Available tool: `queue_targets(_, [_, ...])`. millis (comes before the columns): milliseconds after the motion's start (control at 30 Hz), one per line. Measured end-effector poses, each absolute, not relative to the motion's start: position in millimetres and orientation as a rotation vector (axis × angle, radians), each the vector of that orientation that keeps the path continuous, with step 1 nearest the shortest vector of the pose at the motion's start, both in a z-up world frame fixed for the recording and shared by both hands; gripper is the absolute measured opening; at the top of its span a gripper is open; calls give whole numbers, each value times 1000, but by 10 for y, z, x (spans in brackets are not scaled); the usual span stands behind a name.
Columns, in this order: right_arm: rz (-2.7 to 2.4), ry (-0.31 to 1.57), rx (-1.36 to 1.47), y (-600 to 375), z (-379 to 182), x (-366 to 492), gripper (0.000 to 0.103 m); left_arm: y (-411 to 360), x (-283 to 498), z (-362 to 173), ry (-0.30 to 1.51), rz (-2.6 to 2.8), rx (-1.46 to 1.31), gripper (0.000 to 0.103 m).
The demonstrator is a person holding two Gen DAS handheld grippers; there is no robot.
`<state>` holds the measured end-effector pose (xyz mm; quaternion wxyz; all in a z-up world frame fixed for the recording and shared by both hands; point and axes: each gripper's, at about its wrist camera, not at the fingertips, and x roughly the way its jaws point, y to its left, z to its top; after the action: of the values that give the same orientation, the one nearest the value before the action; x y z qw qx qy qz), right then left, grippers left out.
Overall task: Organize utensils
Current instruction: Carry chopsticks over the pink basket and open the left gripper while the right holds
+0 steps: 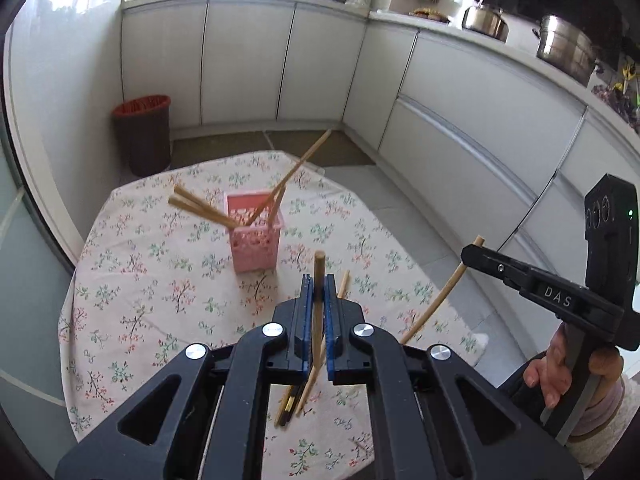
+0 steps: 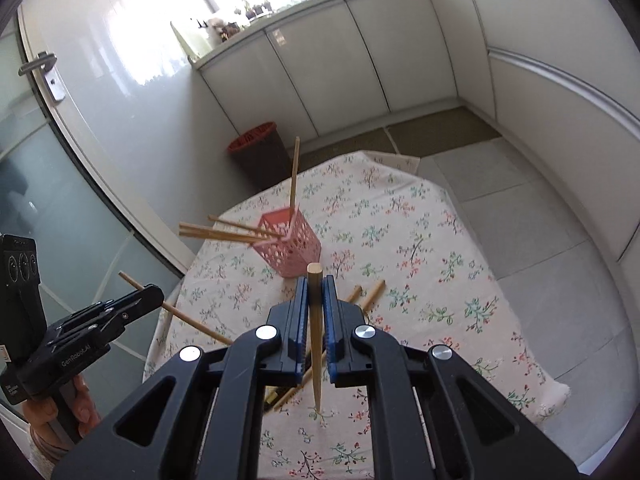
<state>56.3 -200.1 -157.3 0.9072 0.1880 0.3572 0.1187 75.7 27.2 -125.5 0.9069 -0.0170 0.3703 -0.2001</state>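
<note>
My left tongs [image 1: 318, 284] pinched one chopstick [image 1: 318, 300], my right tongs [image 2: 315, 286] another [image 2: 316, 320]. Ahead of both stood the pink basket [image 1: 256, 242], chopsticks leaning inside. Only the right view showed a door handle [image 2: 38, 62]; only the left, pots [image 1: 566, 46].

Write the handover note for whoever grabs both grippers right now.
Left gripper: shut on a chopstick, held upright above the table.
Right gripper: shut on another chopstick, also upright.
Pink basket stands mid-table with several chopsticks already in it, leaning out.
Done: those in the basket.
Left: drop in the two held ones, then the loose chopsticks lying on the cloth near the grippers.
</note>
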Motion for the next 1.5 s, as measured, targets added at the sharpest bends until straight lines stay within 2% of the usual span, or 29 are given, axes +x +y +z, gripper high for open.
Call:
queue_targets(500, [262,559,454,-2315,-527,883,8,365,1236,-18,508,-402,-124,4])
queue_targets(667, [267,516,434,-2289,-337,1029,8,434,1530,158,457,-316,-135,4])
queue_targets(800, [264,481,407,-2232,-292,1146,8,451,1809,88,468,-262,-142,4])
queue_targets(1000, [267,464,424,-2163,-380,1380,8,434,2219,-506,519,-192,-116,5])
queue_targets(1133, [271,441,423,-2068,-411,1506,8,561,2254,-884,585,-211,-178,10])
queue_targets(1233, [266,410,387,-1929,-410,1602,8,818,2030,-891,545,-195,-279,14])
queue_targets(1367, [273,391,351,-1724,-456,1759,8,1074,1793,-754,491,-154,-322,26])
queue_targets(1500, [279,395,322,-1514,-571,1939,8,1254,1749,-696,478,-147,-362,28])
